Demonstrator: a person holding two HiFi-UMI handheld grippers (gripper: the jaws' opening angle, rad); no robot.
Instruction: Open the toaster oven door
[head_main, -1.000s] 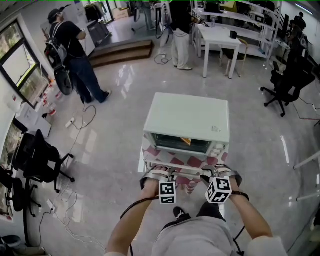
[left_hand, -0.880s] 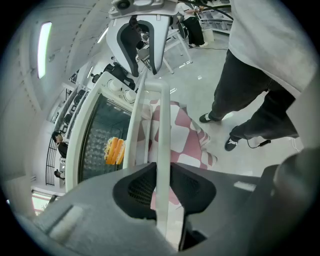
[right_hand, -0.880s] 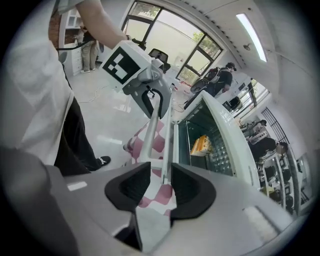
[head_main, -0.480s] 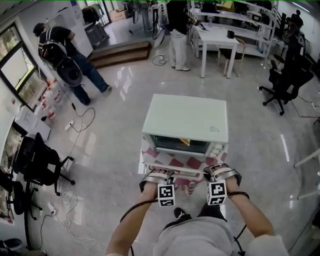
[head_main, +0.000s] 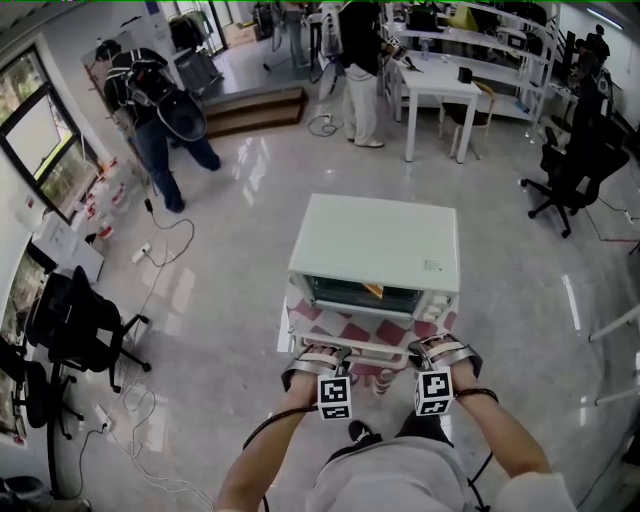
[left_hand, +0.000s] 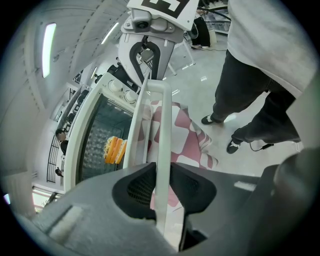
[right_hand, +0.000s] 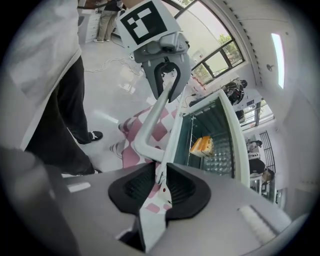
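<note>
I am holding the toaster oven (head_main: 375, 235) door by its handle (left_hand: 162, 131) with both tools. The oven is standing on a pink-and-white checked cloth (left_hand: 181, 125), directly in front of me and below me. The handle's long axis is running level, from my left to my right, parallel to the oven front. It is lying straight ahead of both sets of fingers, so the coming pull calls for a move toward me and downward, both ends together. The left gripper (left_hand: 161, 186) is pinching the bar near its left end, with both ribbed black pads pressing on it. The right gripper (right_hand: 159, 186) is sitting at the right end, where the bar bends in to the door. Its jaws have just been closing, and the narrow gap between its pads is looking filled by that end piece. Neither hand is nearer than the other, since each is already on its own end. The handle is a smooth, rounded white bar and will probably be slippery under a light grip. The door (left_hand: 75, 150) is a white frame with rounded corners around a glass pane, and I am seeing toast (left_hand: 115, 150) on a wire rack through it. In the head view the door is appearing to be tipped out from the front, though I cannot tell how far.
</note>
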